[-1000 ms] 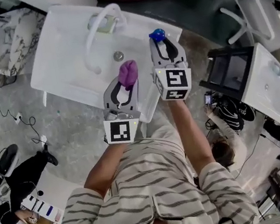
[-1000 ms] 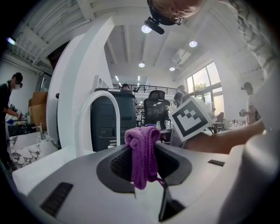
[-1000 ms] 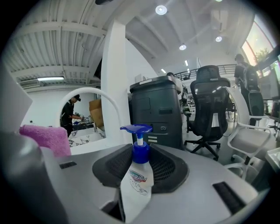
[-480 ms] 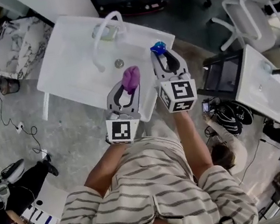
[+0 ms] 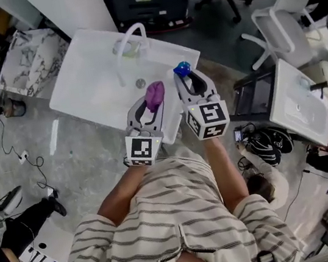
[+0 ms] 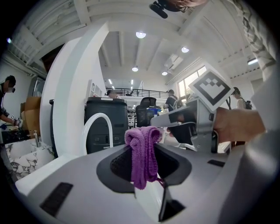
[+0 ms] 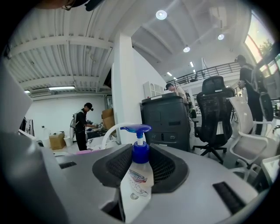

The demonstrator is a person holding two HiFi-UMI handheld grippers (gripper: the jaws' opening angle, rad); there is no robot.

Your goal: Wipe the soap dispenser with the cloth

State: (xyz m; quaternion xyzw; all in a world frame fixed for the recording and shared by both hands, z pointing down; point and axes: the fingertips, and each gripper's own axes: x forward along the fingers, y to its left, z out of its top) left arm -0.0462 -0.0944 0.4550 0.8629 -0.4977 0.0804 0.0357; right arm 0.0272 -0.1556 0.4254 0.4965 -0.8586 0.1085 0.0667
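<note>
Jaws of our right gripper (image 5: 184, 76) clamp the soap dispenser (image 7: 136, 175) steady; our left gripper (image 5: 152, 102) pinches the cloth (image 6: 142, 151) just left, ready to wipe.

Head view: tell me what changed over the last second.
Both the left gripper and the right gripper rose away from the sink, carrying their loads. Nothing was grabbed or released: the left stays shut on the purple cloth, the right on the soap dispenser, and cloth and dispenser still do not touch.
</note>
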